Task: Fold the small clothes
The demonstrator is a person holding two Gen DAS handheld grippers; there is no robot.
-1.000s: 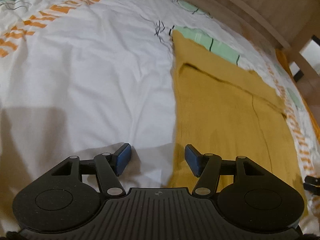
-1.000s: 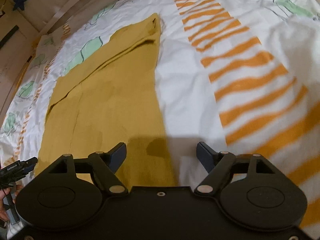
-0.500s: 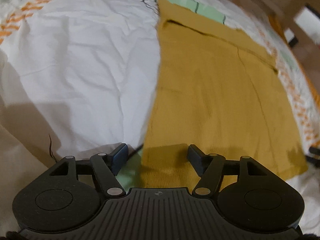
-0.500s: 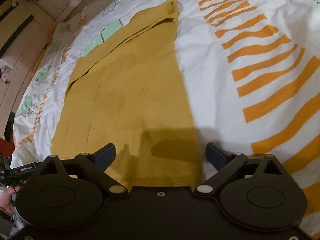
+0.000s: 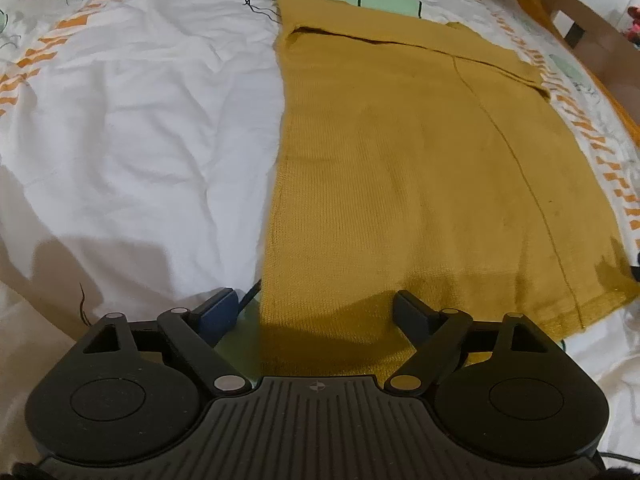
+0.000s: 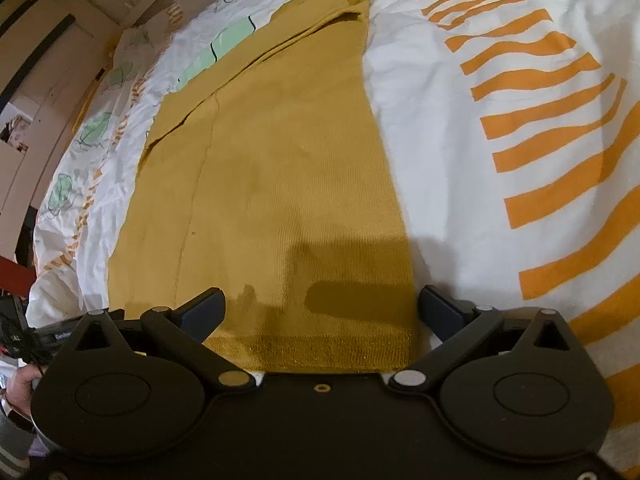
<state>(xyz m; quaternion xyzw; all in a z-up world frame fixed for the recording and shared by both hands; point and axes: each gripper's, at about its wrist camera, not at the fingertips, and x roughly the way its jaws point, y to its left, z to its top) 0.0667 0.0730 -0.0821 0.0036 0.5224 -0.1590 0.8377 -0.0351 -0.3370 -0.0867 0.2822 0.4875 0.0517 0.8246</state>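
Note:
A mustard-yellow knitted garment [image 5: 420, 168] lies flat on the bed, folded into a long strip; it also shows in the right wrist view [image 6: 280, 184]. My left gripper [image 5: 316, 312] is open and empty, hovering over the garment's near left corner, its left finger [image 5: 218, 314] just off the cloth. My right gripper [image 6: 320, 308] is open and empty over the near hem at the garment's right corner, its right finger [image 6: 438, 310] just past the cloth's edge.
The bed has a white duvet [image 5: 132, 120] with orange stripes [image 6: 540, 128] and green prints. A wooden bed frame [image 5: 568, 4] runs along the far side. The other gripper and a hand show at the lower left [image 6: 28, 344] of the right wrist view.
Both grippers have drawn back toward the garment's near end and opened wider. More of the garment's length now shows ahead of each, and its near hem has come into view.

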